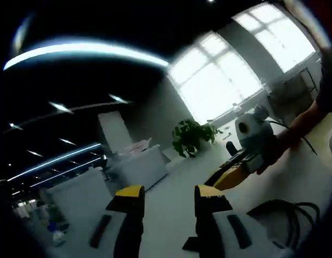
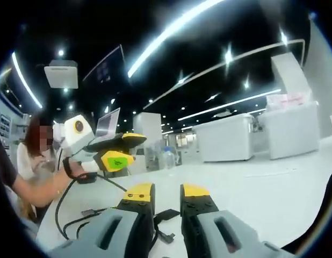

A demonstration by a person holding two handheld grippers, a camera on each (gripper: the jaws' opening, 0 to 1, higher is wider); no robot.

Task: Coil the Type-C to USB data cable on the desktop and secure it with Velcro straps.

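Black cable [image 2: 165,228]; white desktop [image 2: 273,193]; yellow-tipped grey right gripper [image 2: 166,192]; green plant [image 1: 192,136].

in your left gripper view you have a leafy plant [image 1: 192,135] standing by tall bright windows [image 1: 225,70], with white cabinets [image 1: 139,164] off to its left and long ceiling lights [image 1: 85,49] overhead. the white worktop [image 1: 171,204] runs toward the plant. in your right gripper view you see a person [image 2: 36,145] seated at the far left, an open laptop [image 2: 108,124] near them, a ceiling projector [image 2: 62,72] above, and white cabinets [image 2: 228,138] along the far side under strip lights [image 2: 171,28].
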